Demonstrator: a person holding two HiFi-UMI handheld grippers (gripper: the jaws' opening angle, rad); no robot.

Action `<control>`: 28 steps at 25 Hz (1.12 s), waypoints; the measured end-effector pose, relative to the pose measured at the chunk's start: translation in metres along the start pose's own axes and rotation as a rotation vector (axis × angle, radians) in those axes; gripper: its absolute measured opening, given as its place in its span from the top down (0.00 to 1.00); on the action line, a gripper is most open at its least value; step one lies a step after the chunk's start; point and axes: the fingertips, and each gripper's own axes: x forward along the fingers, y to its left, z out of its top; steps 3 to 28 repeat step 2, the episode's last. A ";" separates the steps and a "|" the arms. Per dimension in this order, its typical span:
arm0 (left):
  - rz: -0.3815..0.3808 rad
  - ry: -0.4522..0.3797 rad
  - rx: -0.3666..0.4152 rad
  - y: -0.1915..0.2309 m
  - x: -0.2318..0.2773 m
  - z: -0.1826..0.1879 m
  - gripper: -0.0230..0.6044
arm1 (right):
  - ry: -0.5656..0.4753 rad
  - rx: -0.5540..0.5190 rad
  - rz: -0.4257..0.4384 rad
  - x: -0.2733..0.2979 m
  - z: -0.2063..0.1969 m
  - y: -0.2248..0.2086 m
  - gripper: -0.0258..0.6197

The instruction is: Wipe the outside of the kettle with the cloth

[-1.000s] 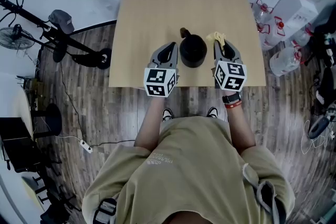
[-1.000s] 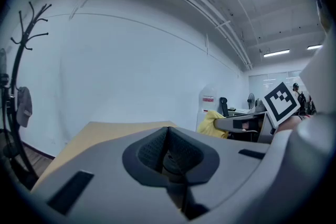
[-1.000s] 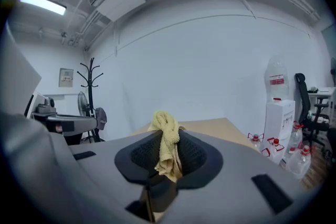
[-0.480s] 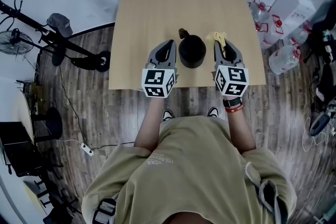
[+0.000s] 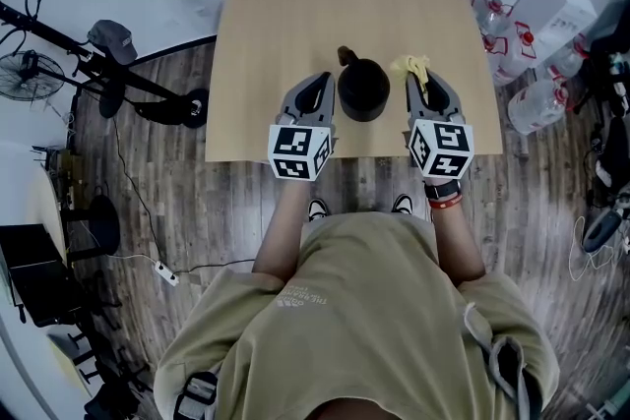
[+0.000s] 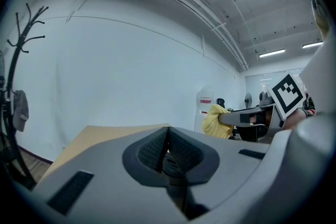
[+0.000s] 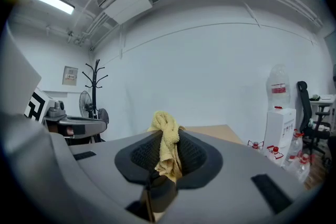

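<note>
The wooden table (image 5: 295,25) takes most of the space in front of the person. Its far half is bare, so there is much free room behind the kettle for moving forward or around it. The dark kettle (image 5: 363,91) stands upright near the front edge of the table, between the two grippers. The left gripper (image 5: 320,89) is just beside it on one side, its jaws pressed together with nothing between them. The right gripper (image 5: 426,86) is just beside it on the other side and pinches the yellow cloth (image 5: 411,67), of which a small bunch comes out beyond the jaw tips. From above I cannot tell if either gripper touches the kettle. I think the wiping is not yet begun. What could go wrong, in my opinion: nothing grips the kettle, so a push with the cloth from the right may slide it or tip it, toward the left gripper or toward the near edge, which is close. Also only a short piece of cloth is free, so the hard jaw tips may rub the kettle wall in place of the cloth. On the right the table edge is near the right gripper, and water bottles (image 5: 532,108) are on the floor beside that edge; on the left there is more open table.
</note>
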 end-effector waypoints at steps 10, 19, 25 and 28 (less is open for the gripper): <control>-0.002 0.003 -0.002 0.001 0.001 -0.003 0.92 | 0.003 -0.003 0.003 0.001 -0.001 -0.002 0.82; -0.002 0.003 -0.002 0.001 0.001 -0.003 0.92 | 0.003 -0.003 0.003 0.001 -0.001 -0.002 0.82; -0.002 0.003 -0.002 0.001 0.001 -0.003 0.92 | 0.003 -0.003 0.003 0.001 -0.001 -0.002 0.82; -0.002 0.003 -0.002 0.001 0.001 -0.003 0.92 | 0.003 -0.003 0.003 0.001 -0.001 -0.002 0.82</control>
